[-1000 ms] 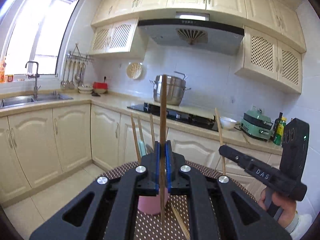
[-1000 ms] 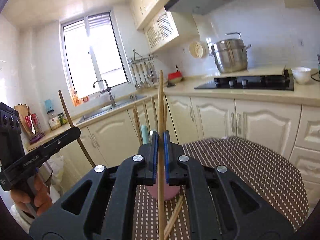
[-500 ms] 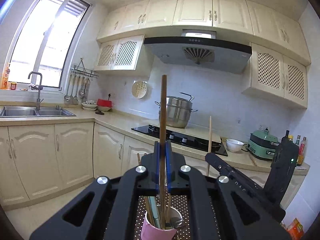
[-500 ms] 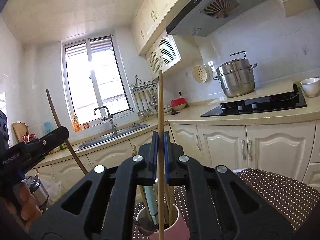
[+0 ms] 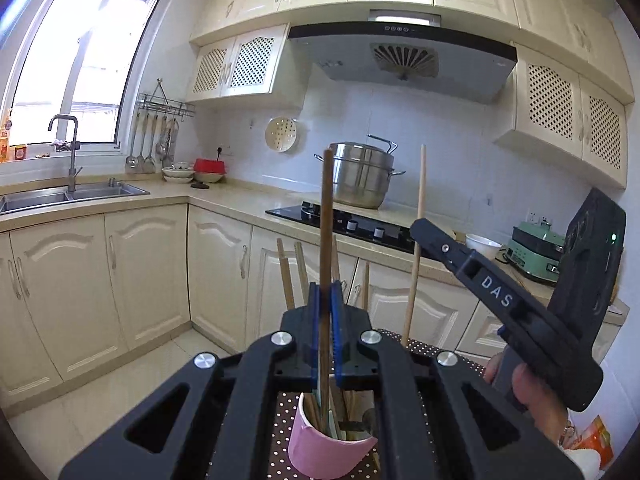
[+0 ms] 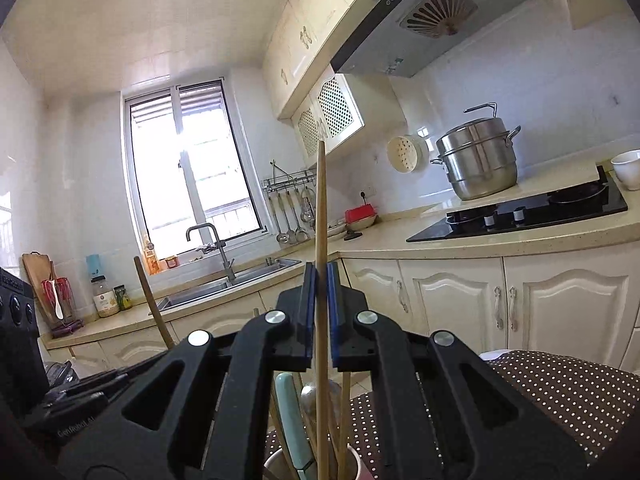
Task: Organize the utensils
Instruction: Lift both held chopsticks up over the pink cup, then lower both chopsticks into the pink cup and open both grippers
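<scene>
My left gripper (image 5: 326,320) is shut on a dark brown chopstick (image 5: 326,216) held upright, its lower end inside the pink cup (image 5: 320,446) just below. The cup holds several chopsticks and a pale green-handled utensil. My right gripper (image 6: 321,304) is shut on a lighter wooden chopstick (image 6: 320,208), also upright, with its lower end down in the same cup (image 6: 276,465). In the left wrist view the right gripper (image 5: 416,236) comes in from the right with its light chopstick (image 5: 418,208). In the right wrist view the dark chopstick (image 6: 150,300) rises at the left.
The cup stands on a brown dotted tablecloth (image 5: 284,420). Behind are cream cabinets (image 5: 140,280), a sink (image 5: 60,194), a black cooktop (image 5: 352,224) with a steel pot (image 5: 360,176), and a green appliance (image 5: 536,256). A hand (image 5: 536,404) holds the right gripper.
Both grippers have moved in over the cup, which now lies right below the fingers. The two chopsticks' lower ends have gone from the tablecloth side into the cup. Both stay clamped.
</scene>
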Motion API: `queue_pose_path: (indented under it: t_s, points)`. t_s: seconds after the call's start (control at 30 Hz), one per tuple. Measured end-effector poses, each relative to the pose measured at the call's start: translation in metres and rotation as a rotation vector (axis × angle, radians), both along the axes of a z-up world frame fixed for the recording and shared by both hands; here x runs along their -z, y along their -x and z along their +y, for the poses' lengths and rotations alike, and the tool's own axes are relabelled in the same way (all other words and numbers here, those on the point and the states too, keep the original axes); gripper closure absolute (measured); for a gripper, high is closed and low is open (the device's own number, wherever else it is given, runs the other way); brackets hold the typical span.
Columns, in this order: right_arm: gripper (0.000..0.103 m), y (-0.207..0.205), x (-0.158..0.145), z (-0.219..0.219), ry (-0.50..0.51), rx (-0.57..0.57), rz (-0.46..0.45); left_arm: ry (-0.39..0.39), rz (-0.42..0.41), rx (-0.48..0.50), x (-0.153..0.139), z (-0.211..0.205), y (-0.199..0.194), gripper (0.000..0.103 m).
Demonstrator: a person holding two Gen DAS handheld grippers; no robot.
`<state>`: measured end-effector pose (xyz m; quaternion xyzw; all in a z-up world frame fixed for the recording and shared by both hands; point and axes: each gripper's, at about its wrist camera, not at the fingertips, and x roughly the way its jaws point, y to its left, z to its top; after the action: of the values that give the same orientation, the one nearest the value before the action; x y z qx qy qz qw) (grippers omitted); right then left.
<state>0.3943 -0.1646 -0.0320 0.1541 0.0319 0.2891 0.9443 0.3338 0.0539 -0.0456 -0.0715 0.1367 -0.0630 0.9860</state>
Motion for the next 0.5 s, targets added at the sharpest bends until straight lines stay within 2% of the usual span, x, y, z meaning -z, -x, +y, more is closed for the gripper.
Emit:
queue_pose_path:
  t_s: [0.4, 0.5]
  points:
    - [0.097, -0.001, 0.009, 0.002, 0.021, -0.023, 0.006, -0.032, 0.054, 0.013, 0.027, -0.008, -0.007, 0.098]
    - [0.097, 0.002, 0.011, 0.003, 0.039, -0.026, 0.002, -0.039, 0.043, 0.012, 0.029, -0.009, -0.003, 0.098]
